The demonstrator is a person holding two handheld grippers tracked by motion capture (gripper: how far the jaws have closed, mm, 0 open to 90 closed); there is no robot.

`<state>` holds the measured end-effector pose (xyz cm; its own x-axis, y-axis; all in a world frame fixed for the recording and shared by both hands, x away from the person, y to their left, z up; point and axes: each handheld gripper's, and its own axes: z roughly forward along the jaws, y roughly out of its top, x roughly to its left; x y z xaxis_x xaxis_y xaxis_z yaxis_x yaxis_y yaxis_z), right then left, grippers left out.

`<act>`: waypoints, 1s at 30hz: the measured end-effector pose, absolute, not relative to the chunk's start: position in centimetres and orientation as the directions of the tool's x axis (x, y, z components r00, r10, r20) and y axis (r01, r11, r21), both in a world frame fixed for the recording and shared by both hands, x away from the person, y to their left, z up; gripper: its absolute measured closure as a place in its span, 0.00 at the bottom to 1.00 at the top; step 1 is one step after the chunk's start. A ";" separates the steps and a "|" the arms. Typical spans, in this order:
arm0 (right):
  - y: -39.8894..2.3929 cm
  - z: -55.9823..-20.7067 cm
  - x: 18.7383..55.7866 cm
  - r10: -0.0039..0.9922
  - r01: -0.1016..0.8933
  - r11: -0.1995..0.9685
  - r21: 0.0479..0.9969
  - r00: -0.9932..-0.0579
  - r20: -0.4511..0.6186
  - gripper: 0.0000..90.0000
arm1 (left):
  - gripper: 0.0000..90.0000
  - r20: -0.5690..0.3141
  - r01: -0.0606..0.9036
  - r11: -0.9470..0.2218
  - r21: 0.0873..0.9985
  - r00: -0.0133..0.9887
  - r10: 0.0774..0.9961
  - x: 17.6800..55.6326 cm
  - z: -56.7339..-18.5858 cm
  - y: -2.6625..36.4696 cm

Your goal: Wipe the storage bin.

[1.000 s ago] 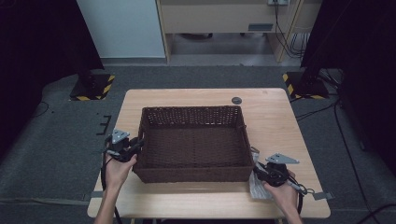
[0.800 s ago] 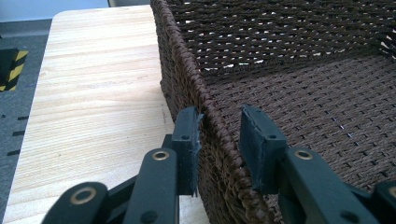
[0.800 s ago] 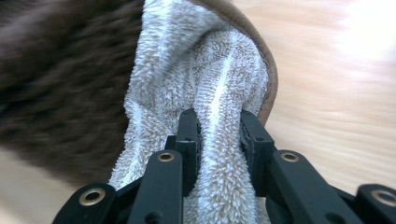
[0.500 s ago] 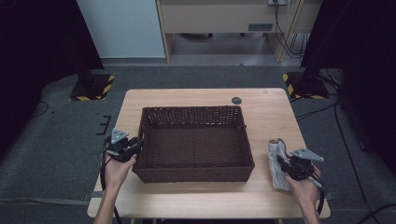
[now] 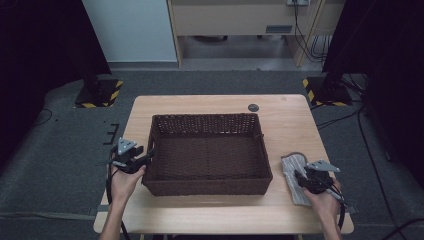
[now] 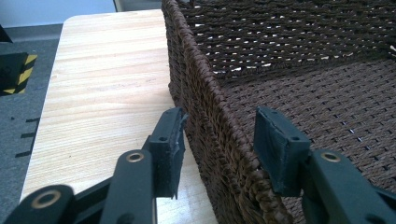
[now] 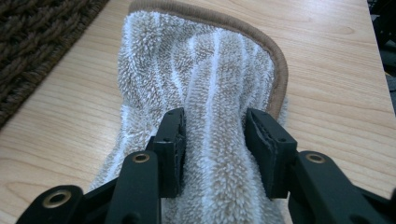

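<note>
The wicker basket (image 5: 207, 152) is seen in the middle of the desk (image 5: 285, 107), its inside bare, and a fluffy striped towel (image 5: 292, 175) lies flat on the wood just beside the basket's right wall, near the front right corner. The left gripper (image 6: 219, 140) is held astride the basket's left wall close to the front corner, one pad outside and one inside, and its jaws have just been opening: a gap is visible on both sides of the woven rim, so the basket is no longer pinched. In the right gripper view, the right gripper (image 7: 215, 140) is lowered over the towel, its jaws have just been opening too, and the pile rises between them while the pads stand apart without squeezing it. Judged from this, the towel has been put down outside the basket and both holds are given up. What is left appears to be little: the grippers must be lifted clear. Whether the towel is meant to stay there cannot be told.
</note>
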<state>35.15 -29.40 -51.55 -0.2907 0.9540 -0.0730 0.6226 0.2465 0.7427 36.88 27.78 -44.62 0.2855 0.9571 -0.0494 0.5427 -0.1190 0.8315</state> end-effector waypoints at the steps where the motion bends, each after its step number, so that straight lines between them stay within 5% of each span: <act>1: -29.4 -51.5 35.1 0.954 0.625 0.247 0.741 -0.292 -0.072 0.71 | 0.57 -0.043 0.540 -0.125 0.832 0.288 0.957 36.9 -44.6 27.8; 10: -30.2 -51.1 34.9 0.964 0.654 0.240 0.718 -0.247 -0.098 0.76 | 0.56 -0.053 0.530 -0.119 0.840 0.297 0.953 36.7 -44.2 27.8; 20: -29.7 -50.3 34.9 0.969 0.594 0.199 0.779 -0.236 -0.068 0.54 | 0.56 -0.043 0.537 -0.132 0.833 0.302 0.952 36.7 -44.3 27.8; 30: -28.0 -45.9 34.7 0.956 0.456 0.157 0.876 -0.293 -0.019 0.53 | 0.55 -0.040 0.535 -0.151 0.831 0.327 0.944 36.4 -43.8 27.3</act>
